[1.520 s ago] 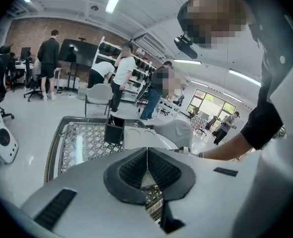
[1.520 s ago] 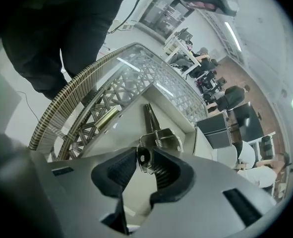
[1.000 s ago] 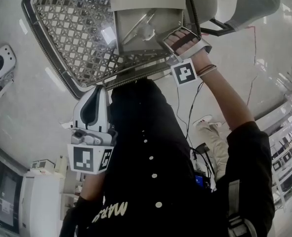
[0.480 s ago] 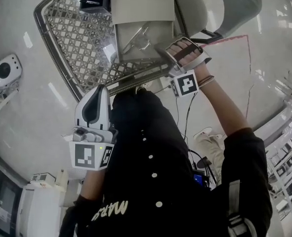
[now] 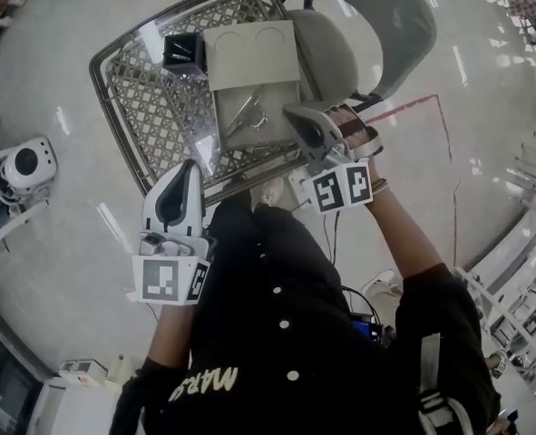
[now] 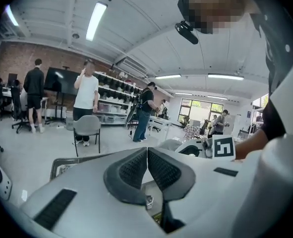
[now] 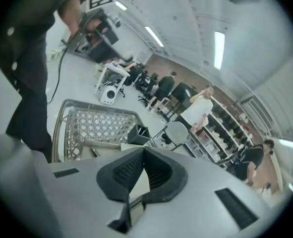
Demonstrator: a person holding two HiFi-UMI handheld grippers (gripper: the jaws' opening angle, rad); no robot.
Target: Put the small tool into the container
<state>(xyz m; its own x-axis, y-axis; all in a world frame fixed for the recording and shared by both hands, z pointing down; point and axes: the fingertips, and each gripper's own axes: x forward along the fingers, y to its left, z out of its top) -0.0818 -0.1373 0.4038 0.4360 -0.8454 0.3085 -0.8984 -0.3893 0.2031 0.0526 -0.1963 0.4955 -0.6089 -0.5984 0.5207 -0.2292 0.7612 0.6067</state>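
**Item.** The small tool is a slim piece of bright metal with thin arms that appear to cross. Its exact type cannot be resolved. It lies flat on the near half of the grey tray, and neither pair of tongs touches it.

**Handling (judged).**
- Light and rigid.
- The smooth metal is likely to slide on the pads.
- It sits low against the tray and offers little height to grip.

**Hold point (judged).**
- Grip across the narrow width, close to where the arms meet, so the tool cannot pivot or spring out.
- Approach steeply from above.
- Avoid the thin ends, which would let the tool swing.

**Destination.** The container is a black open-topped box. It stands at the far left corner of the tray, touching it or just beside it. Something thin and pale shows inside the box, and what it is cannot be told.

**Support.** Tray and container both rest in the wire basket.

**Right tongs**.
- Position: at the right edge of the tray, just beside the tool.
- State: the right gripper view shows the jaws closed tip to tip with nothing between them. They must be opened before any pick-up.

**Left tongs**.
- Position: over the near rim of the basket, well apart from the tool.
- State: the left gripper view shows the jaws pressed together and empty.

**Surroundings.** A grey chair stands at the far right of the basket
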